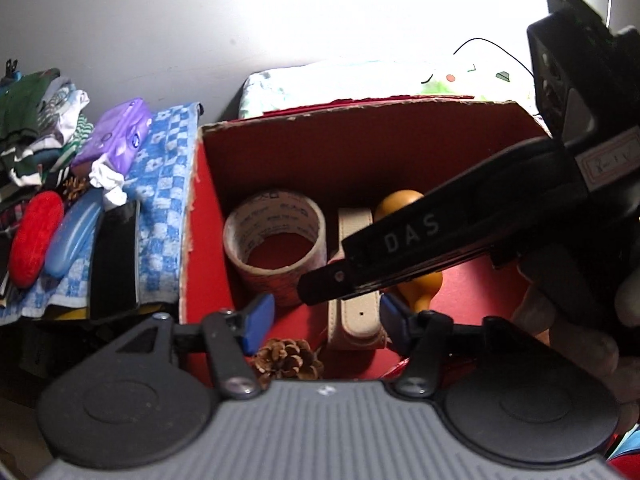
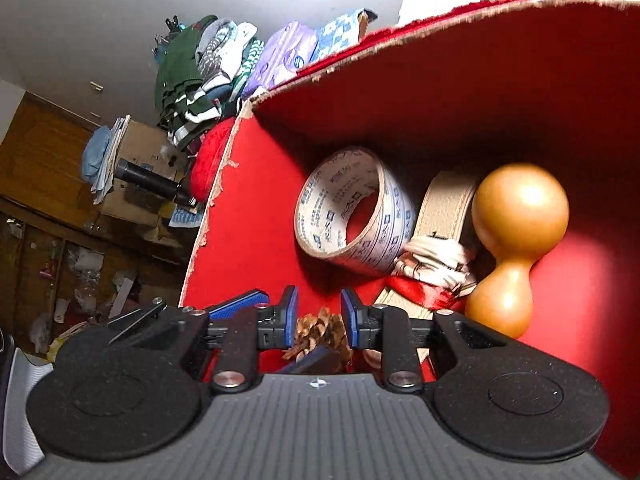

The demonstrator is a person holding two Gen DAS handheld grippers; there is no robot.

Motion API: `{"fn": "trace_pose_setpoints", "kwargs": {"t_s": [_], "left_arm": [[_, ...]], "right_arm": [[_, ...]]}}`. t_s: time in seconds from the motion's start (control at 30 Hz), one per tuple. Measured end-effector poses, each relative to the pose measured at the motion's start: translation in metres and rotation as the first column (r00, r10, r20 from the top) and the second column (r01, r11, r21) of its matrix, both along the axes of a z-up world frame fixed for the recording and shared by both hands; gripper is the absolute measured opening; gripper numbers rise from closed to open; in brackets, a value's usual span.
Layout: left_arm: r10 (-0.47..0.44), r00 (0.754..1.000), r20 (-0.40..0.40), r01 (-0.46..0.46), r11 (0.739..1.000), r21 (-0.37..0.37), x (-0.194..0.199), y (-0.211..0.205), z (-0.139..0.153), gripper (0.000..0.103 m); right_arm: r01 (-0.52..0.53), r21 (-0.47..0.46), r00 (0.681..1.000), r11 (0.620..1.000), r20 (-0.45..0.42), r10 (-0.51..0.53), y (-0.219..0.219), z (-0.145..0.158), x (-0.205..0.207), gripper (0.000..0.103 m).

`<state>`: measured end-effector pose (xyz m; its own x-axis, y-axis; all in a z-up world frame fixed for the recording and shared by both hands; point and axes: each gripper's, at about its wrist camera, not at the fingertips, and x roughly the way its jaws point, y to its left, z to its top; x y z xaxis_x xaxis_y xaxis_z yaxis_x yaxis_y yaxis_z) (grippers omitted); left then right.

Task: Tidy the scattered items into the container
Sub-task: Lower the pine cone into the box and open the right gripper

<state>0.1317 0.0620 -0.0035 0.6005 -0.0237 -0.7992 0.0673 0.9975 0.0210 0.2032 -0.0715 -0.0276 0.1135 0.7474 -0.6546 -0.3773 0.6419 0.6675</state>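
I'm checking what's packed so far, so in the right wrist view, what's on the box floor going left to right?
Tape roll → cream belt → wooden gourd. The pine cone lies nearer, between the right gripper fingers.

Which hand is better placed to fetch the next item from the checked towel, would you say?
Left: the left tongs are open beside the checked towel; the right tongs reach deep inside the red box.

Inside the box I see the tape roll at left, the belt beside it, and the gourd at right. The pine cone lies nearest me. Outside, left of the box, the towel carries the tissue pack.
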Motion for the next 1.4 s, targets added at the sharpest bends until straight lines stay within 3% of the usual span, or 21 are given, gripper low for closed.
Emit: {"fn": "trace_pose_setpoints", "kwargs": {"t_s": [0.23, 0.5, 0.87, 1.13, 1.4], "left_arm": [[0.016, 1.000, -0.012, -0.016, 1.000, 0.011, 0.001, -0.001, 0.001, 0.065], [0.049, 0.998, -0.041, -0.048, 0.999, 0.011, 0.007, -0.003, -0.001, 0.074], [0.052, 0.996, -0.068, -0.052, 0.999, 0.009, 0.015, -0.012, -0.005, 0.095], [0.042, 0.997, -0.061, -0.041, 0.999, 0.010, 0.018, -0.015, -0.008, 0.101], [0.039, 0.999, -0.027, -0.039, 0.999, 0.005, 0.015, -0.015, -0.010, 0.102]], "right_arm": [[0.084, -0.040, 0.989, 0.996, 0.123, -0.079, -0.022, 0.017, -0.008, 0.031], [0.168, -0.093, 0.971, 0.981, 0.186, -0.149, -0.033, 0.019, -0.018, 0.031], [0.242, -0.162, 0.957, 0.957, 0.202, -0.208, -0.036, 0.004, -0.022, 0.031], [0.259, -0.174, 0.952, 0.950, 0.211, -0.221, -0.035, -0.003, -0.027, 0.031], [0.291, -0.168, 0.929, 0.942, 0.286, -0.236, -0.036, 0.004, -0.034, 0.031]]}}
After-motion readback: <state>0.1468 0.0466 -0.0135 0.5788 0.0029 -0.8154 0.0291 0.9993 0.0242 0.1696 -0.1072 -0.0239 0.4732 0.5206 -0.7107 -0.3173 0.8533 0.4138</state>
